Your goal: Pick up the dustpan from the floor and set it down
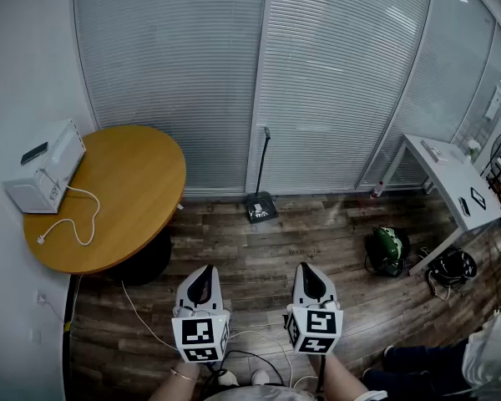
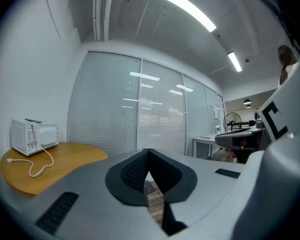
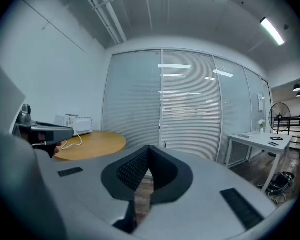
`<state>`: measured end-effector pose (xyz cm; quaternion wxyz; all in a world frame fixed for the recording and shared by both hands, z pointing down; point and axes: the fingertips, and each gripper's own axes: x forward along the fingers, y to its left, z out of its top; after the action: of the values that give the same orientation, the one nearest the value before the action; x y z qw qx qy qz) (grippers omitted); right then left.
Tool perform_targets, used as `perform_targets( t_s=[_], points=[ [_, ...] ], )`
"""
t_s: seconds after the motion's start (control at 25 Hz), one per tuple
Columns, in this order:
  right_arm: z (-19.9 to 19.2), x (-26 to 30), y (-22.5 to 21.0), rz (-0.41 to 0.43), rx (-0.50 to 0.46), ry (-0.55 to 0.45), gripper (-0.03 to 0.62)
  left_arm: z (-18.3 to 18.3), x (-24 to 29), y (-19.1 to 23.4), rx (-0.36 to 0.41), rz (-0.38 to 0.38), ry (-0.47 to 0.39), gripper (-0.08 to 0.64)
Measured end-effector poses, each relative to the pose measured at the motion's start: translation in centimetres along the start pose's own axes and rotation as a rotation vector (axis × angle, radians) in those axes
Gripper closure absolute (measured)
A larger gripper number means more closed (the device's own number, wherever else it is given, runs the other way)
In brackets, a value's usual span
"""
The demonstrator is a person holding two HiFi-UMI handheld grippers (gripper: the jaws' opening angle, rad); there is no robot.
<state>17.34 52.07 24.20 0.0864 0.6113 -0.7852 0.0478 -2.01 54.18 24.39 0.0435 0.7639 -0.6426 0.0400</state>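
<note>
Left gripper [image 2: 148, 153]: jaws together at the tips, nothing between them. Right gripper [image 3: 150, 149]: jaws likewise closed, empty. Both are held low, side by side in front of the person, pointing roughly level toward the blinds [image 1: 192, 73].

Dustpan [image 1: 261, 208]: on the wood floor [image 1: 334, 249] at the foot of the blinds, well ahead of both grippers. Pan is down and the long thin handle [image 1: 266, 161] stands upright. Round table [image 1: 125, 199] to its left, white desk [image 1: 447, 174] to its right, both apart from it.

Judgement: pick-up not begun; approach comes first. The pan looks thin-walled, so probably light and stiff. The handle is narrow and likely smooth, so it may turn in the pads. Best hold is square across the shaft, mid to lower part, so the pan hangs steady. A grip near the top would let the pan swing.
</note>
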Motion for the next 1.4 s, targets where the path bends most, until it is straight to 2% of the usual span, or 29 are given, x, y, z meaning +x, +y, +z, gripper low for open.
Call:
perform_targets(
  t_s=[0.32, 0.84, 1.12, 1.4],
  points=[
    [-0.4, 0.1, 0.1, -0.011, 0.028, 0.000, 0.560, -0.3, 0.1, 0.8, -0.013, -0.011, 0.002, 0.555],
    [-2.5, 0.6, -0.9, -0.094, 0.053, 0.060, 0.560, -1.8, 0.9, 1.4, -0.021, -0.046, 0.023, 0.555],
    [-2.0, 4.7, -2.3, -0.093, 0.051, 0.050, 0.560, -1.6, 5.0, 2.0, -0.024, -0.034, 0.020, 0.555],
    [-0.2, 11.9, -5.3, -0.075, 0.056, 0.030, 0.560, -0.2, 12.8, 2.3, -0.013, -0.020, 0.008, 0.555]
  ],
)
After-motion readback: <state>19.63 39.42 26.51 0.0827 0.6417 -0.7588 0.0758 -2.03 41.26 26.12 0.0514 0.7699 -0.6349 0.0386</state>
